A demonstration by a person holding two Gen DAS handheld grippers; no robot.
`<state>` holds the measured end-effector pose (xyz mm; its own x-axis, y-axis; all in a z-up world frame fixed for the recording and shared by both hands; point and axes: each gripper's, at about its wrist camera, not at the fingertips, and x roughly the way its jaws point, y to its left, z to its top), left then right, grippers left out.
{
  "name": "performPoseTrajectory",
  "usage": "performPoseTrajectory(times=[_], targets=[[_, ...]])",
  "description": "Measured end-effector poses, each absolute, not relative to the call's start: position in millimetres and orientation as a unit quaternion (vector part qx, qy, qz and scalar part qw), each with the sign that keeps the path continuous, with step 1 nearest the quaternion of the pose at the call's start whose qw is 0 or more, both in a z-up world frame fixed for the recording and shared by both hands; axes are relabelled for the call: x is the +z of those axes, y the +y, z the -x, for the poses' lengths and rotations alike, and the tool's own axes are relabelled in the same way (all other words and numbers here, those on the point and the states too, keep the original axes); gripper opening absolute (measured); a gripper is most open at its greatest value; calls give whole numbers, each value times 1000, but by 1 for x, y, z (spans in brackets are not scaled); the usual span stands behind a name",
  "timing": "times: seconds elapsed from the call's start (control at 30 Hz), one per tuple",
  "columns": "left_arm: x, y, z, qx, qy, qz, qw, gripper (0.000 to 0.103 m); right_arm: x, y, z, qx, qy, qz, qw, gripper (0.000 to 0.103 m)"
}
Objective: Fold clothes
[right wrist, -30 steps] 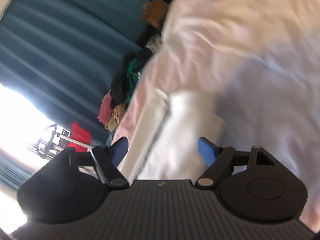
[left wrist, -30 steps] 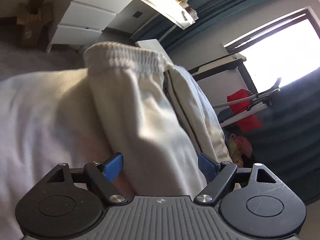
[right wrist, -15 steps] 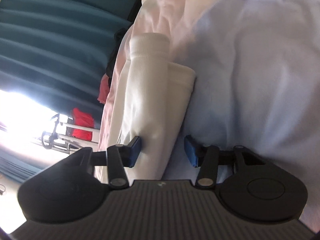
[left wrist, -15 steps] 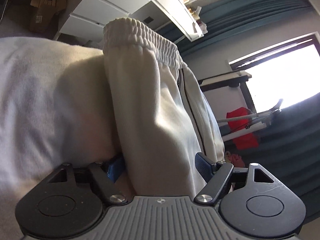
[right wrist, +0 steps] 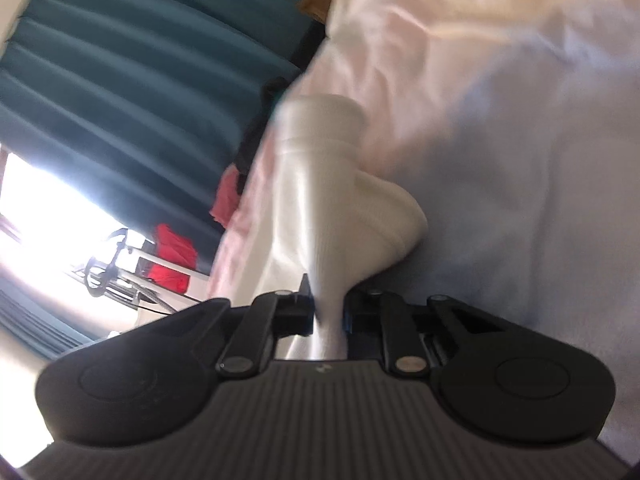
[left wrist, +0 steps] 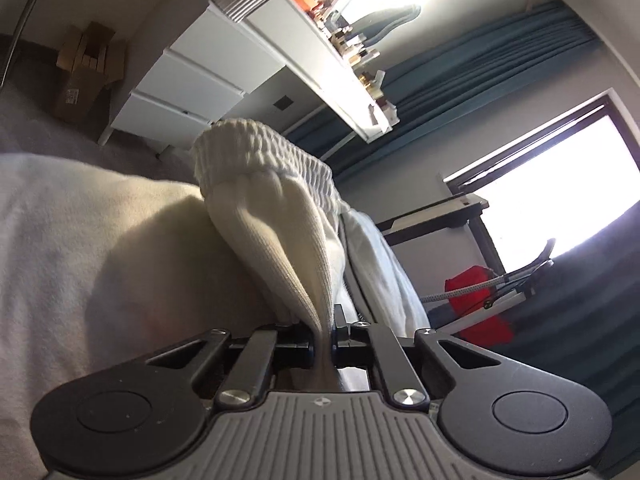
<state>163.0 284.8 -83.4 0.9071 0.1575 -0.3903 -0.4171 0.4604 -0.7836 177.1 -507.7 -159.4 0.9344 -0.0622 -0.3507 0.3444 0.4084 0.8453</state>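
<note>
I have the left gripper (left wrist: 322,340) clamped on a pinch of the cream knitted garment with the elastic gathered waistband (left wrist: 280,208), its jaws having just closed. The right gripper (right wrist: 328,316), jaws also just closed, pinches the ribbed cuff end (right wrist: 320,184). The garment lies on the pale bed sheet (left wrist: 72,240). I judge that holding both ends lets me lift and fold it.

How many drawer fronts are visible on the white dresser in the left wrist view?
3. They are stacked on the white dresser: top drawer, middle drawer, bottom drawer. The white garment held in the left gripper may hide more of the dresser.
</note>
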Motion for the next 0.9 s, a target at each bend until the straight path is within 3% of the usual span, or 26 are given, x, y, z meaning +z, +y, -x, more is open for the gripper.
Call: performPoseTrajectory(times=[0.4,0.73,0.8,0.83,0.87,0.9], targets=[[-49,317,-87,147,114,510,840,5,-92,-503,-73,-132,122,-519,836,14],[-50,285,-90,189,248,331,890,8,-123,-507,-13,-156,135,-589,781,17],[-49,283,-90,188,258,325,890,14,-129,-508,-10,-148,131,-611,767,20],[-49,284,-89,187,263,331,886,17,-133,-509,-9,-145,131,-622,759,26],[-50,286,-88,186,269,338,882,22,-137,-511,-8,-142,135,-631,751,41],[-51,288,-86,187,276,345,877,30,-141,-512,-8,-137,139,-640,743,49]])
